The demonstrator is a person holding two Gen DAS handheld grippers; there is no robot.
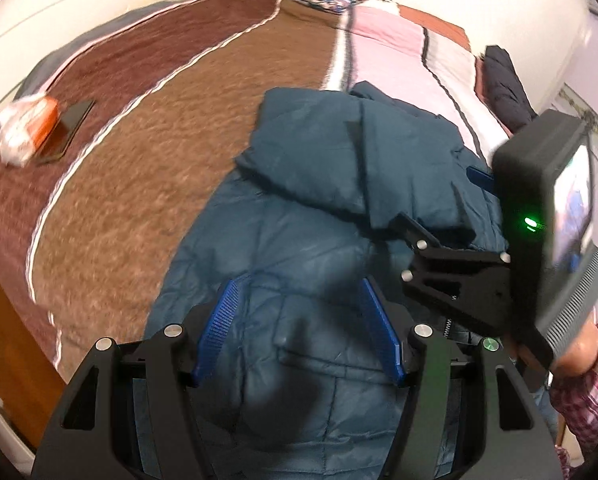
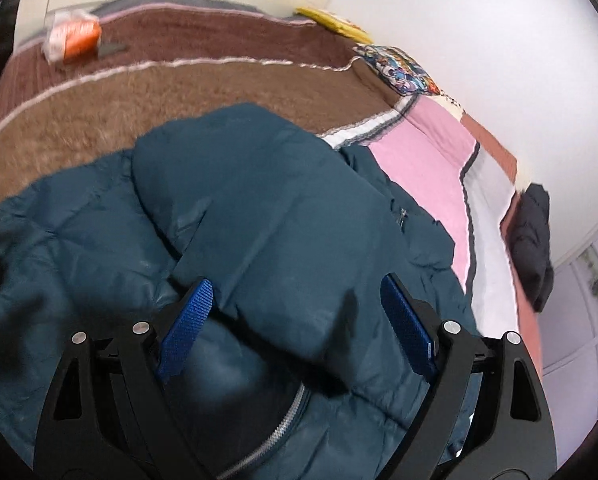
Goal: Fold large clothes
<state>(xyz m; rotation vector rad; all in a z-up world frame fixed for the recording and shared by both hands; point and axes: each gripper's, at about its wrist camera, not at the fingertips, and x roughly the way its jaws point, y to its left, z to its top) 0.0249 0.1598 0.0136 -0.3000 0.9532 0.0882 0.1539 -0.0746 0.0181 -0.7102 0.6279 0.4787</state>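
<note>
A dark teal quilted jacket (image 1: pixel 299 216) lies on the brown bed blanket (image 1: pixel 171 128), with a sleeve folded across its upper part. My left gripper (image 1: pixel 299 300) is open just above the jacket's lower body, holding nothing. The right gripper's body and camera (image 1: pixel 547 232) stand at the right of the left wrist view, its fingertips hidden. In the right wrist view the jacket (image 2: pixel 267 216) fills the middle, its zipper (image 2: pixel 275 432) showing at the bottom. My right gripper (image 2: pixel 295 300) is open over the folded sleeve, empty.
An orange and white packet (image 1: pixel 27 128) and a dark phone (image 1: pixel 69 128) lie at the bed's far left. A pink striped blanket (image 2: pixel 423 160) covers the right side. A black garment (image 2: pixel 533 240) lies at the right edge. A patterned cloth (image 2: pixel 399 68) lies at the back.
</note>
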